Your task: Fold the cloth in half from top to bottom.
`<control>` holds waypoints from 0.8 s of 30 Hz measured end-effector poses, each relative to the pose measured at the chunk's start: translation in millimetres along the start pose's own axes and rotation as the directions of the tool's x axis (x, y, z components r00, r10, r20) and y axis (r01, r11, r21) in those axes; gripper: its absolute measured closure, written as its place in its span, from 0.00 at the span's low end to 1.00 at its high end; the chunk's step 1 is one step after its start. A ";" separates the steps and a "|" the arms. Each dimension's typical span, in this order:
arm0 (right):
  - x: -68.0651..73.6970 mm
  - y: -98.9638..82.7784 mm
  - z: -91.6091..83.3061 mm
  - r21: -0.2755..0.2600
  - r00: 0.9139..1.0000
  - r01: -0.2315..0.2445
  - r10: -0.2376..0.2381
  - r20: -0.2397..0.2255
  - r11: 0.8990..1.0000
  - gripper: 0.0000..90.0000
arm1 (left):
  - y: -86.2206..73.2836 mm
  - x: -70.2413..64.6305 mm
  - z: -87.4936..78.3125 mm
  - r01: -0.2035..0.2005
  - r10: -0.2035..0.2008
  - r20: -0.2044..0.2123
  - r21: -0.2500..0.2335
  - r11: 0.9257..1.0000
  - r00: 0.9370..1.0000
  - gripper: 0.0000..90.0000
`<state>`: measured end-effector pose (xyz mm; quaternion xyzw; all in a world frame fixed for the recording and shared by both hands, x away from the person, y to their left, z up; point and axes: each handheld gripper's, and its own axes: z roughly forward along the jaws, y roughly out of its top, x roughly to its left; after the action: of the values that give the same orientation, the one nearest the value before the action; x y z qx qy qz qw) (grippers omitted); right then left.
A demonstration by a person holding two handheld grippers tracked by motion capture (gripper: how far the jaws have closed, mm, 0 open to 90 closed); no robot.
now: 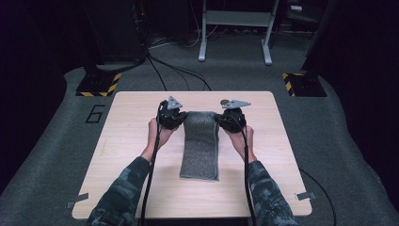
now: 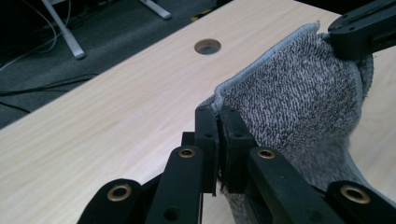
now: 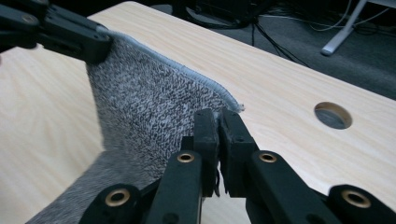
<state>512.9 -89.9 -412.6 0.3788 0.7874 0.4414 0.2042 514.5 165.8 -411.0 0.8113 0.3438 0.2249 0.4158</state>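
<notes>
High view looks down on a light wooden table [image 1: 127, 155] with a grey towel [image 1: 200, 150] lying in the middle of it. The towel is a long strip that runs from the near side toward the far side. Its far end is lifted up off the table.

The left gripper [image 1: 170, 115] is at the far left corner of the towel, and the right gripper [image 1: 230, 117] is at the far right corner. The person's left hand [image 1: 157, 134] and right hand [image 1: 240, 136] hold the grippers, and the sleeves have a green camouflage pattern.

Left gripper view shows the black jaws of the left gripper [image 2: 218, 116] squeezed tight on the towel's [image 2: 299, 93] edge. The other gripper pinches the far corner at the top right. A round hole [image 2: 208, 46] is in the table top behind.

Right gripper view shows the right gripper [image 3: 217, 119] with its jaws pressed together on the towel's [image 3: 149, 107] corner too. The round hole [image 3: 332, 115] sits just to the right.
</notes>
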 end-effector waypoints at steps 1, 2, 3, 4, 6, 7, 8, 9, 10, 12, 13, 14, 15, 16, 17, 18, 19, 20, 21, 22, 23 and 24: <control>2.5 -2.3 -1.8 -0.001 1.000 0.008 -0.008 -0.005 1.000 0.96 | -4.0 -1.3 -1.8 0.005 -0.005 0.013 0.003 1.000 1.000 0.96; 6.1 -5.6 -4.1 0.003 1.000 0.018 -0.018 -0.010 1.000 0.96 | -6.6 -2.5 -2.6 0.010 -0.010 0.018 -0.002 1.000 1.000 0.96; 8.4 -7.7 -5.3 0.003 1.000 0.023 -0.023 -0.010 1.000 0.96 | -9.3 -3.3 -4.1 0.004 -0.005 0.026 0.005 1.000 1.000 0.96; 11.3 -10.9 -7.0 0.004 0.999 0.031 -0.031 -0.015 1.000 0.96 | -12.2 -5.2 -5.1 0.007 -0.007 0.028 0.001 1.000 1.000 0.96; 16.9 -17.1 -10.4 0.007 0.999 0.033 -0.033 -0.024 0.999 0.96 | -17.5 -8.2 -8.1 0.000 0.000 0.039 0.001 1.000 0.999 0.96; 18.8 -20.2 -12.2 0.006 0.999 0.042 -0.041 -0.027 0.999 0.96 | -19.5 -9.7 -10.1 0.002 -0.002 0.050 0.007 1.000 0.999 0.96; 20.6 -23.4 -14.0 0.008 0.999 0.044 -0.044 -0.032 0.999 0.95 | -21.8 -11.5 -11.6 -0.002 0.002 0.052 0.004 1.000 0.999 0.96; 22.4 -26.5 -15.6 0.010 0.998 0.044 -0.044 -0.033 0.999 0.95 | -24.3 -13.6 -13.2 0.000 0.001 0.055 -0.003 1.000 0.998 0.96; 23.8 -29.5 -17.1 0.006 0.998 0.042 -0.042 -0.039 0.999 0.95 | -26.3 -15.2 -14.4 -0.002 0.002 0.067 0.003 1.000 0.998 0.96; 26.2 -34.7 -19.5 0.013 0.998 0.038 -0.038 -0.048 0.999 0.95 | -30.4 -18.7 -16.8 -0.011 0.009 0.078 0.018 1.000 0.997 0.96; 27.4 -37.2 -20.5 0.012 0.998 0.036 -0.035 -0.053 0.999 0.95 | -32.5 -20.3 -17.7 -0.019 0.017 0.080 0.024 1.000 0.997 0.96; 29.1 -39.4 -21.5 0.013 0.998 0.041 -0.040 -0.056 0.999 0.95 | -35.0 -21.7 -18.2 -0.017 0.015 0.081 0.025 1.000 0.997 0.96; 31.3 -41.7 -22.8 0.019 0.998 0.039 -0.037 -0.056 0.999 0.95 | -38.1 -22.9 -18.5 -0.011 0.009 0.091 0.027 1.000 0.996 0.96; 33.4 -45.0 -24.0 0.017 0.997 0.042 -0.041 -0.062 0.999 0.95 | -40.3 -23.5 -19.0 -0.021 0.018 0.092 0.031 0.999 0.996 0.96; 35.0 -47.5 -25.1 0.018 0.997 0.048 -0.047 -0.062 0.999 0.95 | -42.1 -24.7 -19.3 -0.011 0.007 0.099 0.033 0.999 0.995 0.96; 35.9 -49.4 -25.6 0.021 0.997 0.048 -0.047 -0.065 0.999 0.95 | -44.5 -26.2 -19.7 -0.011 0.007 0.102 0.034 0.999 0.995 0.96; 36.9 -52.2 -26.1 0.025 0.997 0.045 -0.043 -0.069 0.999 0.95 | -47.0 -27.5 -20.2 -0.016 0.012 0.106 0.036 0.999 0.994 0.96; 38.1 -54.7 -26.6 0.031 0.997 0.047 -0.045 -0.070 0.998 0.95 | -49.9 -29.3 -20.4 -0.007 0.004 0.114 0.032 0.999 0.993 0.95; 38.9 -57.4 -26.8 0.032 0.996 0.047 -0.045 -0.072 0.998 0.95 | -53.6 -31.2 -21.2 -0.005 0.001 0.120 0.037 0.999 0.993 0.95; 39.7 -60.8 -27.2 0.034 0.996 0.044 -0.041 -0.078 0.998 0.95 | -57.0 -32.7 -21.6 0.002 -0.006 0.126 0.037 0.999 0.992 0.95; 41.1 -63.8 -27.6 0.043 0.996 0.037 -0.034 -0.077 0.998 0.94 | -60.3 -34.3 -21.8 0.008 -0.013 0.131 0.038 0.999 0.991 0.95; 41.9 -67.0 -27.9 0.041 0.996 0.037 -0.034 -0.079 0.998 0.94 | -63.3 -35.6 -21.9 0.009 -0.014 0.135 0.040 0.999 0.991 0.95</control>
<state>440.3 -94.1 -454.3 0.3515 0.8105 0.4355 0.1729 453.1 177.1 -454.3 0.8307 0.3240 0.1602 0.4234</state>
